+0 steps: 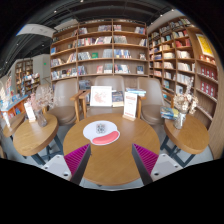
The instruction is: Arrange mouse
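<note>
A round white pad [100,129] lies on the round wooden table [112,160], a little beyond my fingers and slightly left of centre. On its near half sits a pink-red rounded thing [104,137] that may be the mouse; I cannot make out its shape. My gripper [111,152] hangs above the table's near part, open, with only bare wood between the fingers. The left pad [76,157] and the right pad [146,157] stand wide apart and touch nothing.
An upright card [130,105] and a display board [101,96] stand at the table's far edge. Smaller wooden tables sit left [33,133] and right [190,131], with chairs [66,113] around. Bookshelves [100,52] line the back wall.
</note>
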A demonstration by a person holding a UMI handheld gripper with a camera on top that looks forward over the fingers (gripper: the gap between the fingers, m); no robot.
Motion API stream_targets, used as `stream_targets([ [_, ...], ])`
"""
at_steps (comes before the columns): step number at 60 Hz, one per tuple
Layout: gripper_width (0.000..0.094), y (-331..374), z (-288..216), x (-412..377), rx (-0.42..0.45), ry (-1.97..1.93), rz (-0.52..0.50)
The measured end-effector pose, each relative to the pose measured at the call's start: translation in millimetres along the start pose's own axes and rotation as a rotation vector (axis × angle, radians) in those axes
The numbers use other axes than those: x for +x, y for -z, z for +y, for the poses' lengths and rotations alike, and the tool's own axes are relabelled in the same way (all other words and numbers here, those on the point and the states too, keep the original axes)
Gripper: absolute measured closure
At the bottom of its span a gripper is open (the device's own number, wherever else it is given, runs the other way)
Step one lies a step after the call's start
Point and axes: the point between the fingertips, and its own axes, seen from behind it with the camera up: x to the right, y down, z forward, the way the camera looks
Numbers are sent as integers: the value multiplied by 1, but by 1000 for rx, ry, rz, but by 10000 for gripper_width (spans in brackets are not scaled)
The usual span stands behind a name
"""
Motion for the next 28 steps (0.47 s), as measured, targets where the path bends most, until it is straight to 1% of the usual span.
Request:
stream_targets([
  [6, 80, 49, 23, 12, 4, 3, 10],
  [13, 81, 85, 47, 22, 19, 15, 33],
  [21, 82, 102, 68, 25, 10, 18, 33],
  [28, 82, 108, 69, 26, 25, 38, 46],
])
